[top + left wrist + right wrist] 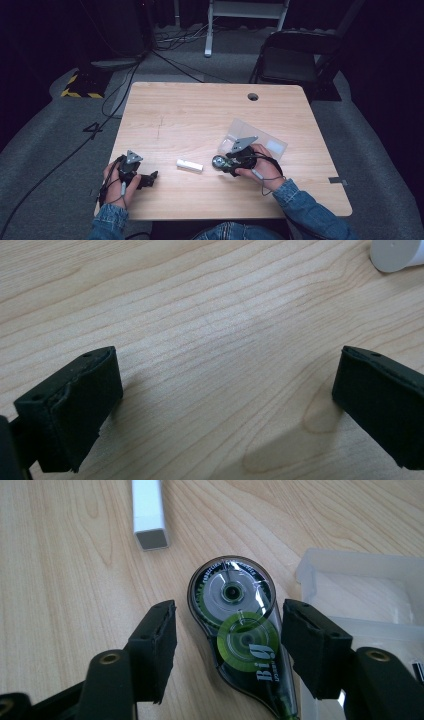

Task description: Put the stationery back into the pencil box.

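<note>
The right gripper (227, 647) straddles a correction tape dispenser (235, 630) lying flat on the table (190, 107), jaws spread and clear of it. A white stick (148, 512) lies at eleven o'clock, a clear box (370, 587) at two. The left gripper (225, 405) rests spread, holding nothing.

Table (190, 110): light wood-grain top, matt, smooth, with fine darker grain lines and a knot pattern seen close up.

Correction tape dispenser (235, 630): clear, glossy plastic shell, dark-tinted, with reflections caught on it; green and grey plastic wheels are seen through it.

White stick (148, 512): smooth white plastic, slightly satin, with a grey matt end face.

Clear box (257, 135), right of centre: translucent, frosted-looking plastic, smooth.

Right gripper (227, 645): black matt pads, rubber-like, with brass-coloured metal inserts in the jaw arms.

Left gripper (225, 405): black matt pads, edges slightly rough and worn.

Sleeves (305, 210), near edge: blue denim cloth.

Floor (50, 135): grey carpet, rough and matt.

Chair (295, 60), far right: dark, matt.
</note>
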### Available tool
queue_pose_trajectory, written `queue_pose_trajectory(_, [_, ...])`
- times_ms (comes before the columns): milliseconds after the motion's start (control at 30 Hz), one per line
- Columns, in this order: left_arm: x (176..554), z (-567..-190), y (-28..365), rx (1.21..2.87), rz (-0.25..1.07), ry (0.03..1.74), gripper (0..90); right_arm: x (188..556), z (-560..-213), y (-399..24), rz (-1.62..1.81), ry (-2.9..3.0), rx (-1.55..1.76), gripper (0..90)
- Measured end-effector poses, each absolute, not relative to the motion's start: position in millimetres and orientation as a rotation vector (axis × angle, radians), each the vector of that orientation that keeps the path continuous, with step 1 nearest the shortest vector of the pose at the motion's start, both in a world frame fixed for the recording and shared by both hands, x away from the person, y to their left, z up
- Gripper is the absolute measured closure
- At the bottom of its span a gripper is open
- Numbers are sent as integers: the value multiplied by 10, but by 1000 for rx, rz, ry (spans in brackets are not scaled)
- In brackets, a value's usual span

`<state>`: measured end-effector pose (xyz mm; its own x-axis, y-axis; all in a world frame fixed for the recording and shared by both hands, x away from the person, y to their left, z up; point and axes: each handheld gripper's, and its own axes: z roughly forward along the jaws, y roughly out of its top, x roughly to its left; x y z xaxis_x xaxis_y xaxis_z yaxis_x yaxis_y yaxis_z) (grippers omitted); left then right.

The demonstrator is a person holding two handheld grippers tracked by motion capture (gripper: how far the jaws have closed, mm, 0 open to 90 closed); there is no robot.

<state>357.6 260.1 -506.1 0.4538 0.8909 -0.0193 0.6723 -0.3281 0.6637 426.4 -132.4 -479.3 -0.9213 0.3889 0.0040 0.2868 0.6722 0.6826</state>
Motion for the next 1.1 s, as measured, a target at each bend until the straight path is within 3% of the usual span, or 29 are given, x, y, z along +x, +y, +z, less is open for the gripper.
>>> queue_pose_trajectory(467, [3576,-5062,2601,2102,470,1299,0,4253,-4823,-1297,1068,2741,550,366])
queue_pose_trajectory(1100, [3575,-5063,2600,2101,466,1300,0,4102,-4721,-1290,1104,2801,513,400])
